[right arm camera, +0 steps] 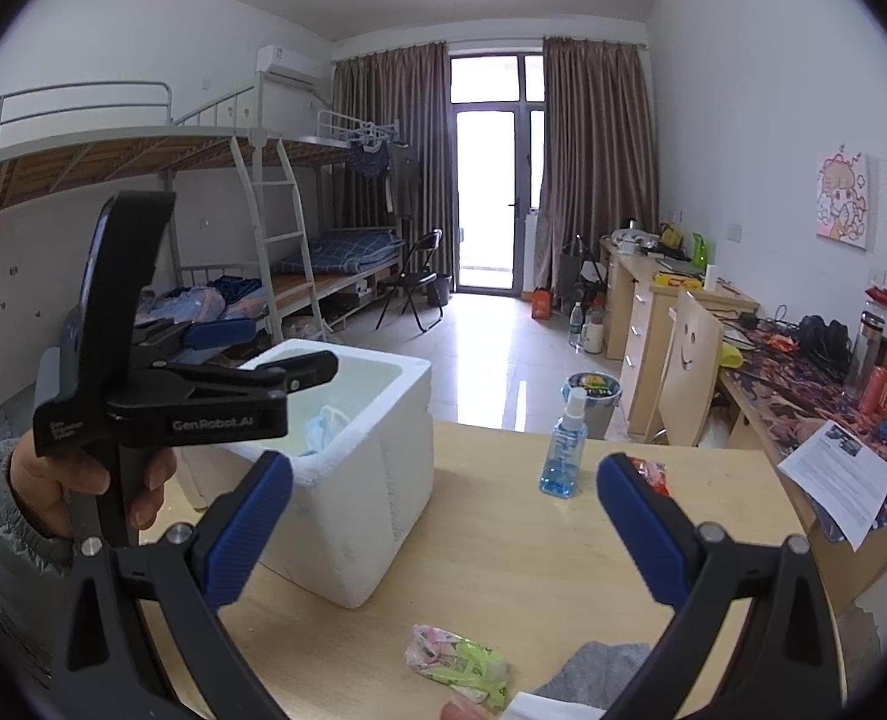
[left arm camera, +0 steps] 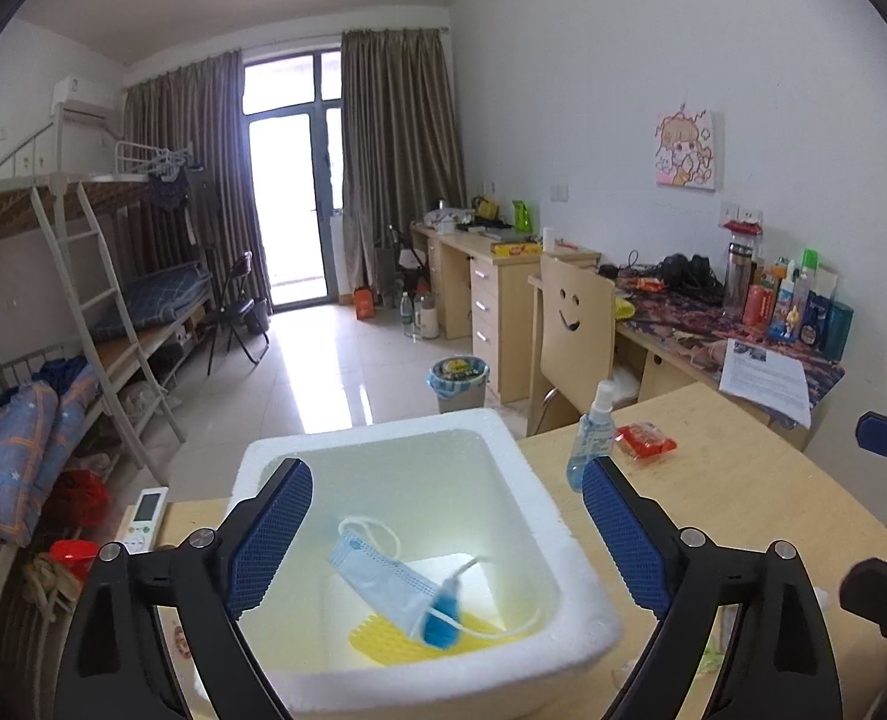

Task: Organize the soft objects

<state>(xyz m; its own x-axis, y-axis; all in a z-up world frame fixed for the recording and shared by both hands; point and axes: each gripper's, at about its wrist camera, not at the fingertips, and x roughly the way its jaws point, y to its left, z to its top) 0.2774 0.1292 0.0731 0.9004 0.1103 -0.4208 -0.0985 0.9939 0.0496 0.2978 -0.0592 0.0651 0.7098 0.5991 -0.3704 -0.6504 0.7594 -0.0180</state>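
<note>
A white foam box [left arm camera: 575, 546] stands on the wooden table [left arm camera: 743, 498]. In it lie a light blue face mask [left arm camera: 383, 579], a blue item and a yellow mesh sheet [left arm camera: 383, 639]. My left gripper [left arm camera: 446, 531] hangs open and empty over the box; it also shows in the right wrist view [right arm camera: 245, 348]. My right gripper [right arm camera: 443, 528] is open and empty above the table, right of the box [right arm camera: 371, 480]. Below it lie a green-and-pink packet [right arm camera: 458, 663], a grey cloth [right arm camera: 599, 672] and a white tissue [right arm camera: 539, 707].
A blue spray bottle [right arm camera: 565, 450] and a red packet [right arm camera: 650, 474] stand on the far side of the table. A remote control [left arm camera: 143, 516] lies left of the box. A chair [right arm camera: 692, 372], a bin [right arm camera: 593, 396] and cluttered desks stand beyond.
</note>
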